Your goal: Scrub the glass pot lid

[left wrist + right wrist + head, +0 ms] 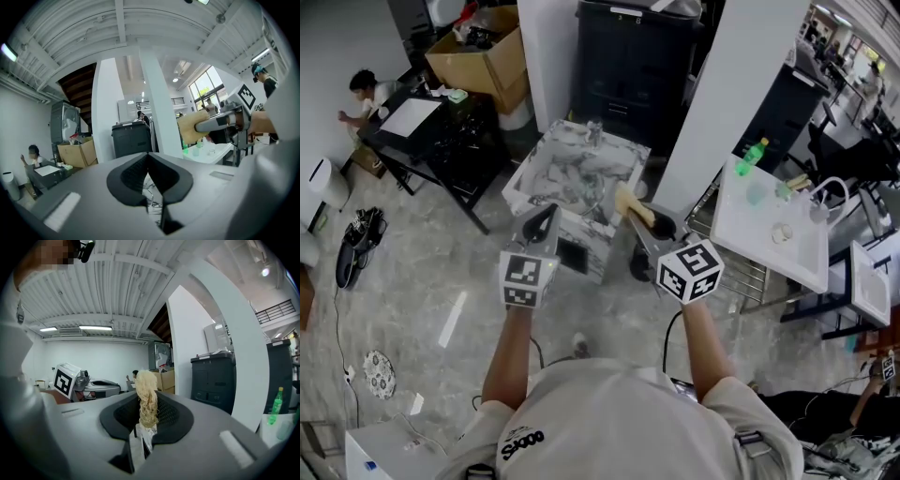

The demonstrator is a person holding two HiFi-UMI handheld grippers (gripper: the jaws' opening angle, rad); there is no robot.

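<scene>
The right claw (147, 401) is clamped on a pale yellow, fibrous scrubber (147, 389). The scrubber stands up past the jaw tips, so its free end can meet a surface before the claw does. The left claw (149, 158) has its jaws pressed together with nothing between them; it would have to part them to steady anything. In the head view both are held up in front of the person, level with each other and well above the marble counter (551, 178). Both gripper views look out across the room rather than down, which suggests scrubbing is not under way. The glass pot lid cannot be made out in any view. It may lie on the counter under the claws, but I cannot tell.
</scene>
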